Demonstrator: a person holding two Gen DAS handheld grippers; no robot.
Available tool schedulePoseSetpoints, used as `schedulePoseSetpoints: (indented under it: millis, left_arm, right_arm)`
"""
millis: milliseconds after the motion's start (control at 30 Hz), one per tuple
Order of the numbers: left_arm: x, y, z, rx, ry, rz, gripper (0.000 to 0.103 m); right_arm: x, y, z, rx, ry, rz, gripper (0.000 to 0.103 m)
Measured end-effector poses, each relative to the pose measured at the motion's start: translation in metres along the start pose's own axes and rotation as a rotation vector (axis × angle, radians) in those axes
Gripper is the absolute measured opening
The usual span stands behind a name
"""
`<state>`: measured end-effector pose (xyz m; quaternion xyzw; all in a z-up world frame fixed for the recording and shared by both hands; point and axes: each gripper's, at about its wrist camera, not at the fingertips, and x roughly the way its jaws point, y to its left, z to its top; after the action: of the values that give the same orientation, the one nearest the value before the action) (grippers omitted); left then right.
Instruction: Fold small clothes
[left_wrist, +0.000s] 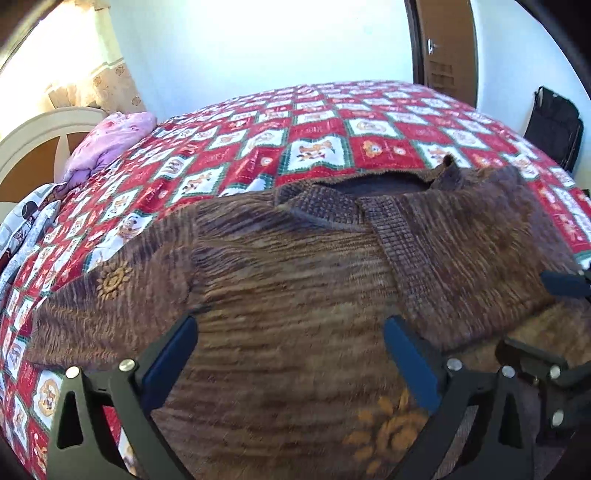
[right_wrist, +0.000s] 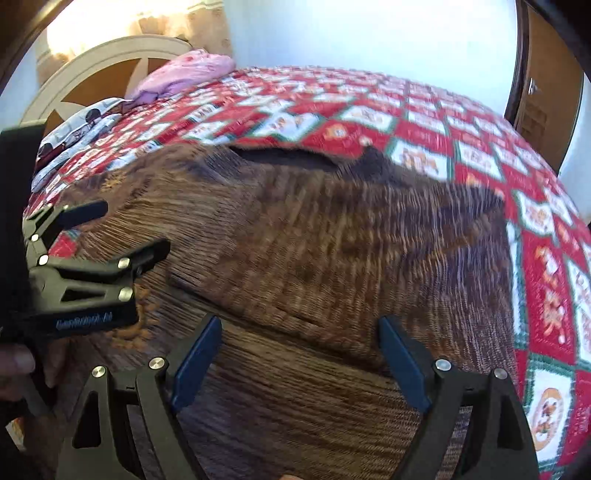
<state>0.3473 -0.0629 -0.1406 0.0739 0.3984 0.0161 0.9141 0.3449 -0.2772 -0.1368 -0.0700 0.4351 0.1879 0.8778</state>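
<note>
Blue-padded fingers fill the bottom of the left wrist view, and the left gripper (left_wrist: 288, 332) is spread as wide as it goes, nothing between the pads, hovering over the brown knit sweater (left_wrist: 295, 288). That sweater lies flat on the red patchwork bedspread (left_wrist: 314, 147), neckline toward twelve o'clock and one sleeve stretched out toward nine o'clock with a small yellow sun motif (left_wrist: 112, 280) on it. A yellow flower motif (left_wrist: 388, 432) sits at about five o'clock, just under the right-hand finger. Over at three o'clock the right gripper (left_wrist: 546, 317) pokes in from the edge above a folded-over flap of the knit.

Far behind, at ten o'clock, there's a pink bundle of fabric (left_wrist: 114, 136) by the white headboard (left_wrist: 40, 133), and a brown door (left_wrist: 443, 48) at one o'clock.

Switching to the right wrist view: a blurred hand (right_wrist: 22, 369) at eight o'clock carries the left gripper (right_wrist: 122, 229), its black fingers apart over the sweater (right_wrist: 314, 240). Centre frame, the right gripper (right_wrist: 299, 332) stands well spread too, pads clear of the fabric, right above the edge of the folded flap. Beyond the sweater's edge at three o'clock, the bedspread (right_wrist: 546, 314) shows bare.
</note>
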Motion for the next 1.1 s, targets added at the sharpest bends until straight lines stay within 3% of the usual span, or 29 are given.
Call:
schedulePoseSetpoints:
  millis: [133,267,333,533,633,700,833,1100]
  left_arm:
    - [-0.014,0.015,-0.008,-0.015,-0.025,-0.007,0.103]
    - [-0.021,0.03,-0.011,-0.023,-0.018,0.016,0.103]
    - [-0.024,0.038,-0.014,-0.025,-0.021,0.033,0.103]
    - [-0.025,0.066,-0.023,-0.082,-0.007,0.035,0.103]
    - [-0.029,0.076,-0.025,-0.11,-0.016,0.034,0.103]
    - [-0.032,0.081,-0.026,-0.108,-0.022,0.047,0.103]
    - [-0.032,0.09,-0.029,-0.105,-0.018,0.067,0.103]
    - [-0.03,0.121,-0.04,-0.142,0.007,0.095,0.103]
  right_arm:
    - [-0.001,0.014,0.017,-0.029,-0.05,0.023,0.088]
    - [0.032,0.028,0.021,-0.002,0.039,0.102,0.088]
    - [0.032,0.046,0.015,-0.057,0.01,0.049,0.088]
    - [0.024,0.065,0.021,-0.078,-0.015,0.068,0.087]
    - [0.02,0.059,0.029,-0.054,-0.071,-0.031,0.087]
    - [0.028,0.051,0.036,-0.021,-0.051,-0.077,0.087]
    - [0.048,0.056,0.035,0.008,0.048,-0.007,0.087]
    - [0.045,0.092,0.031,-0.084,0.017,0.002,0.087]
